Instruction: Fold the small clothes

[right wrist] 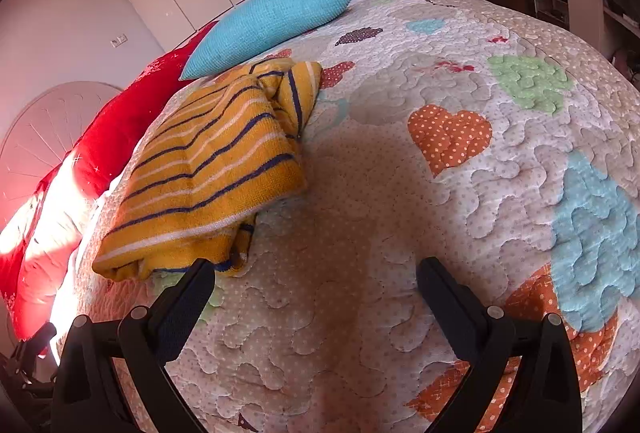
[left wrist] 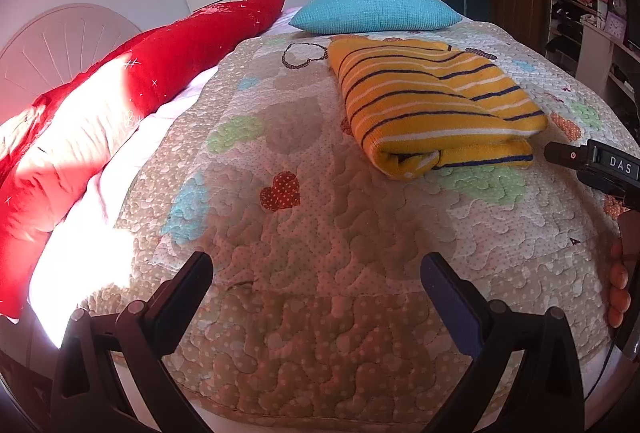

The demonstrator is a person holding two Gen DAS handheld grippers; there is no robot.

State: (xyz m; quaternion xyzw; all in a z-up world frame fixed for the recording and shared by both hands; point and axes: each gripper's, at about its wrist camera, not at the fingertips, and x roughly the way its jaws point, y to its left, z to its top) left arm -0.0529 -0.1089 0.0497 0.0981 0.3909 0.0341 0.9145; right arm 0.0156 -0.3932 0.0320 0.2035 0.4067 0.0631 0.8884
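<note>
Far left: red bedding (left wrist: 120, 105) along the bed edge, sun glare on it, w/ white headboard (left wrist: 60, 45) behind. Blue cushion (left wrist: 374, 7) sits further along at the far end of the quilt (left wrist: 304, 313).

Left gripper (left wrist: 316, 273): fingers spread wide, nothing btwn them, hovering over bare quilt, well apart from the garment.

Next over: yellow striped sweater (left wrist: 432, 101), already folded into a thick bundle, lying on the quilt just in front of the cushion. Layers stacked, rolled edge facing the camera. From the right wrist view, the far end looks a bit bunched & uneven, one flap sticking up.

Right gripper (right wrist: 316, 269): fingers also spread, holding nothing. Its left finger tip sits close to the near corner of the sweater (right wrist: 208, 177) — touching or just in front, can't tell. In the left view the right tool's body pokes in at the far right edge, near the bundle.

Step, as I read it: fold on this piece looks basically done, both tools let go. Prob. either a last tidy or moving on.

Next move calls for: if tidying, pinch the bunched far flap & lay it flat w/o dragging the whole stack; knit is thick & soft, so layers may slide. Otherwise grab the bundle low, both sides, to shift it aside.
</note>
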